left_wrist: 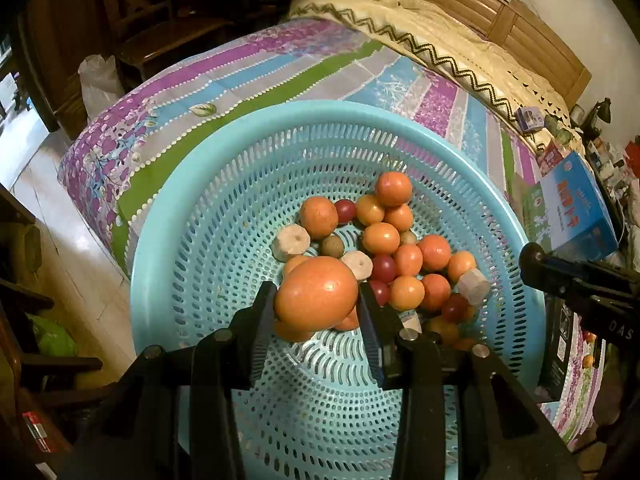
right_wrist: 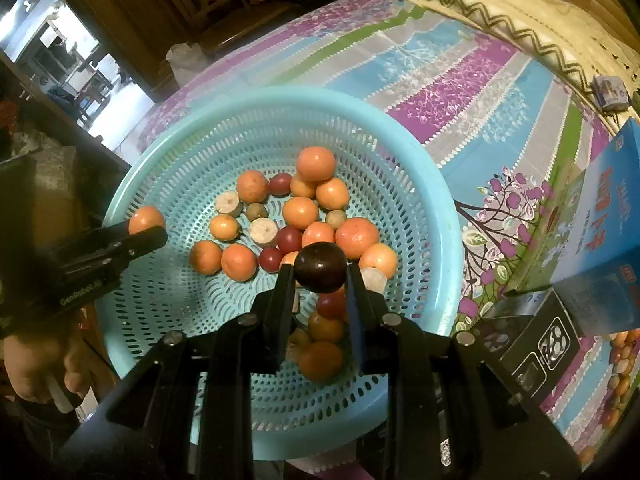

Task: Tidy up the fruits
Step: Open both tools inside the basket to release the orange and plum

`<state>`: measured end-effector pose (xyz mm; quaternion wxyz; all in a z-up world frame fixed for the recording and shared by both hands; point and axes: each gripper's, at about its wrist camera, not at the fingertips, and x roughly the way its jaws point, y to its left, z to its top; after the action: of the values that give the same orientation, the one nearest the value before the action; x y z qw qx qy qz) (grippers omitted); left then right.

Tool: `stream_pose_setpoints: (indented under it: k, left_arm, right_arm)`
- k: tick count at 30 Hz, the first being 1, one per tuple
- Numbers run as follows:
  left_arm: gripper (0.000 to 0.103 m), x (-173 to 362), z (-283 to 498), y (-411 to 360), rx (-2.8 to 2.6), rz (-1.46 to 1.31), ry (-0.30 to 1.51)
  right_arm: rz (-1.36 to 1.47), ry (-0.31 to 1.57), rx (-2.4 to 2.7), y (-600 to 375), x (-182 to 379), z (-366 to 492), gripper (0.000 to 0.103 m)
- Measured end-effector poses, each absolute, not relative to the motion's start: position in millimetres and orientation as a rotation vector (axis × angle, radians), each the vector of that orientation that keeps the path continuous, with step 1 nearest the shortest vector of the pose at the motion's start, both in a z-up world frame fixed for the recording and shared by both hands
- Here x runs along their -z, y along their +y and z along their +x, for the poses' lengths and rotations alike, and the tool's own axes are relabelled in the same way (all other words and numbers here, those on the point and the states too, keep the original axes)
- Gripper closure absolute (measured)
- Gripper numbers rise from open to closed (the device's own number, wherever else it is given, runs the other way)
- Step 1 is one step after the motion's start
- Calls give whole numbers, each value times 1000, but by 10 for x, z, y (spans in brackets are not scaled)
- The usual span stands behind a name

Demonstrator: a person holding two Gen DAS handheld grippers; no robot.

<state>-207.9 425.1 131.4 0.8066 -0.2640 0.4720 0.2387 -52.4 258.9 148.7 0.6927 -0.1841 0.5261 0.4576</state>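
A light blue perforated basket (left_wrist: 168, 216) (right_wrist: 420, 184) sits on a patterned bedspread and holds several small oranges, dark red cherry tomatoes, pale cut root pieces and brownish longans. My left gripper (left_wrist: 318, 300) is shut on an orange (left_wrist: 316, 298), held above the basket's near side. My right gripper (right_wrist: 320, 274) is shut on a dark red cherry tomato (right_wrist: 320, 267) over the fruit pile. In the right wrist view the left gripper (right_wrist: 146, 234) shows at the left with its orange (right_wrist: 146, 219). The right gripper's tip (left_wrist: 536, 264) reaches in at the right of the left wrist view.
A blue carton (left_wrist: 578, 208) (right_wrist: 600, 208) stands right of the basket, with a dark box (right_wrist: 536, 344) below it. More fruit lies at the far right (right_wrist: 622, 360). A cream blanket (left_wrist: 420, 28) covers the bed's far end. A hand (right_wrist: 44, 364) shows at lower left. Floor lies left (left_wrist: 60, 240).
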Motion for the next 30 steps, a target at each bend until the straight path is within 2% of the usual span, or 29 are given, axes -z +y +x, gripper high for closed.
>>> stream_pose_setpoints:
  k: [14,16,17,28,30]
  left_arm:
    - [61,-1235,-2015,4235,-524,-547,1041]
    - [54,-1173,-1979,4230,-529,-531,1076]
    - [46,-1149,-1975,4233,-529,-533,1083]
    - [45,-1118,-1943,4221,-533,-534,1081]
    - [45,-1144,-1938,4202,-528,-538,1063]
  right_arm:
    - [-433,1178,-1024,2599,-1450,-528,75]
    - [-438,1181,-1028,2600,-1425,-536,53]
    - [-436,1176,-1029,2597,-1420,-547,51]
    - [-393,1164,-1057,2568,-1470,-521,51]
    - [-367,1079,-1087,2458,-1619,-575,52]
